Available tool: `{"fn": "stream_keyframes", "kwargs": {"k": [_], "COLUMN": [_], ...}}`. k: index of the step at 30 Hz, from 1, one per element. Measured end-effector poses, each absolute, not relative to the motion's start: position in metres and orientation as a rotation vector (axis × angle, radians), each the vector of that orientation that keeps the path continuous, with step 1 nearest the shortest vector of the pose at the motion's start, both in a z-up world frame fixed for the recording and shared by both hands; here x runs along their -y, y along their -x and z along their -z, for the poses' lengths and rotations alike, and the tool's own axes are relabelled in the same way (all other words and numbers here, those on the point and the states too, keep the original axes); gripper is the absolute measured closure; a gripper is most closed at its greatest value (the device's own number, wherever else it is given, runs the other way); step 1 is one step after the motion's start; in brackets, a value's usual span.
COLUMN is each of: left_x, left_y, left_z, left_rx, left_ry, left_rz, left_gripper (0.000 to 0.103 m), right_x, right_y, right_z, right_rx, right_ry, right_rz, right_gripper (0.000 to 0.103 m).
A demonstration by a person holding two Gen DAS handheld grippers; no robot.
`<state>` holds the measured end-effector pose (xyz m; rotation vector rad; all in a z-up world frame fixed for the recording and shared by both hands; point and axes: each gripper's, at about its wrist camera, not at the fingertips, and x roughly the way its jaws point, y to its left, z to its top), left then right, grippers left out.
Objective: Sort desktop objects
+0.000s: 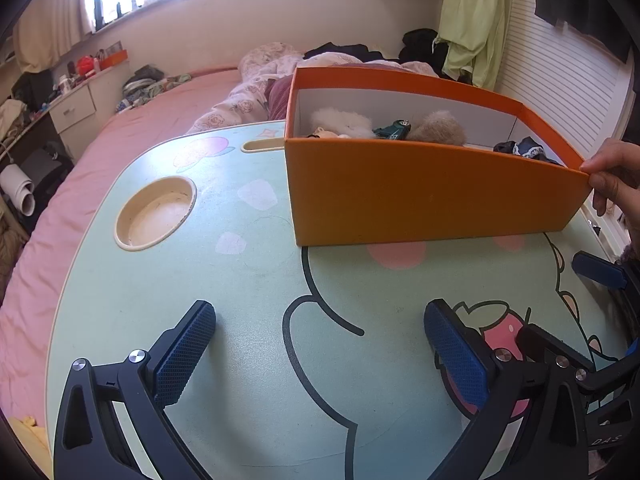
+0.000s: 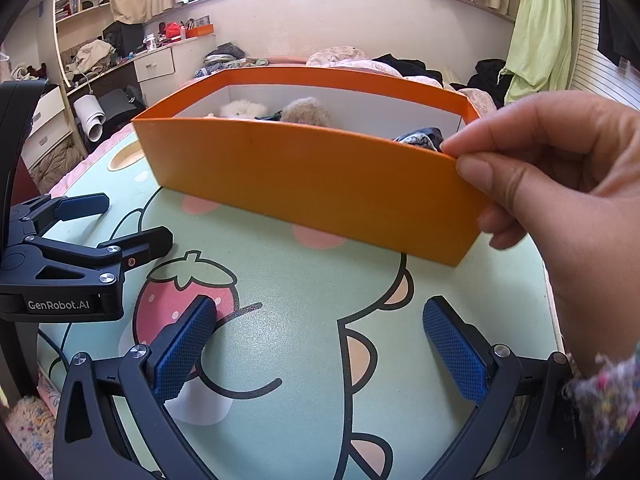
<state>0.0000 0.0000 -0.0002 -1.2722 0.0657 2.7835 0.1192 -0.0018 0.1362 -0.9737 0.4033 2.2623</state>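
1. The orange box (image 2: 312, 184) is sitting on the far half of the bench (image 1: 248, 320), holding a white fluffy toy (image 1: 340, 120), a green toy car (image 1: 394, 129), a tan fluffy toy (image 1: 438, 127) and some dark cloth (image 1: 520, 148).
2. A bare hand (image 2: 548, 184) is pinching the box's near right corner — thumb on the outer wall, fingertip over the rim.
3. The left claw (image 1: 320, 352) is hovering low over the bench with its jaws spread wide, gripping nothing.
4. The right claw (image 2: 320, 344) is doing the same, wide apart and empty, just short of the box.
5. The sorting is looking nearly done — no loose items are showing on the bench.
6. To shift the box well, it is worth sliding it flat, since the thin cardboard wall is likely to flex under a corner pinch.
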Motion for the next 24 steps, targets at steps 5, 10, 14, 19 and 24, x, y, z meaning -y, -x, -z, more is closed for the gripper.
{"fn": "stream_keyframes", "kwargs": {"k": [5, 10, 14, 19, 24], "left_x": [0.0, -0.0007, -0.0003, 0.0012, 0.0015], "left_y": [0.0001, 0.0002, 0.0001, -0.0005, -0.0006], "left_z": [0.0001, 0.0, 0.0002, -0.0001, 0.0001], "left_rx": [-0.065, -0.067, -0.066, -0.068, -0.069], "left_ry": [1.272, 1.272, 1.271, 1.273, 1.276], "left_rz": [-2.782, -2.781, -2.781, -2.779, -2.775], "left_gripper": [0.0, 0.0, 0.0, 0.0, 0.0], "right_x": [-0.0001, -0.0026, -0.0026, -0.0053, -0.0072], "right_y": [-0.1198, -0.1204, -0.1229, -0.1262, -0.1257], "right_z": [-0.1365, -0.1373, -0.1381, -0.1421, -0.1377], "right_rx": [-0.405, -0.404, -0.404, -0.407, -0.404], "right_ry": [0.971, 0.972, 0.97, 0.967, 0.968], "right_rz": [-2.259, -2.256, -2.255, -2.259, -2.26], "right_gripper": [0.0, 0.0, 0.0, 0.0, 0.0]}}
